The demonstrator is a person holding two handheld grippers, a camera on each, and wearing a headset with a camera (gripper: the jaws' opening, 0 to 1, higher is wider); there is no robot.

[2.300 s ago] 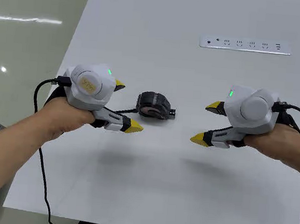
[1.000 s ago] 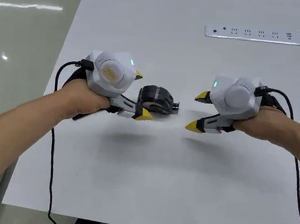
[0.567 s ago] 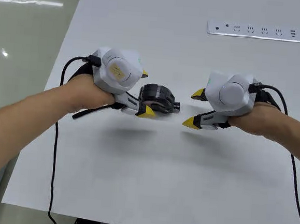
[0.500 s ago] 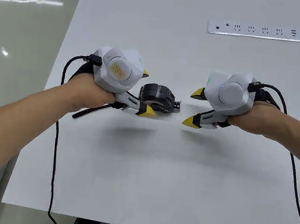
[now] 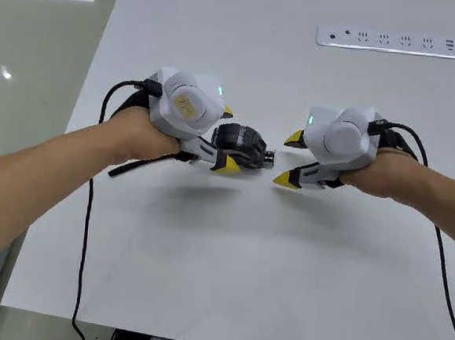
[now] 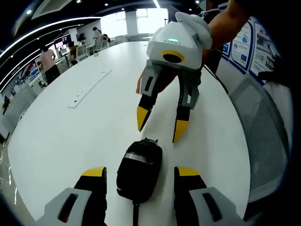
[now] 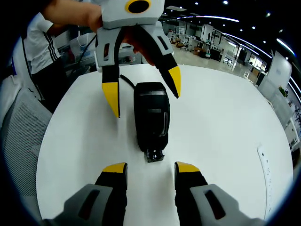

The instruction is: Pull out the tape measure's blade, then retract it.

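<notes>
A black tape measure lies on the white table, with its blade hook pointing right. My left gripper is open, and its yellow-tipped jaws stand on either side of the case with gaps on both sides. My right gripper is open too and faces the hook end from a short way off. In the right gripper view, the hook sits just ahead of my right gripper, and the left gripper straddles the case behind it.
A white power strip lies at the table's far right. A black cable runs from the left gripper over the table's left edge. There is open tabletop in front of the grippers.
Both grippers have moved inward toward the tape measure. The left one has slid forward until its jaws flank the case, and the right one has come closer to the hook end.
</notes>
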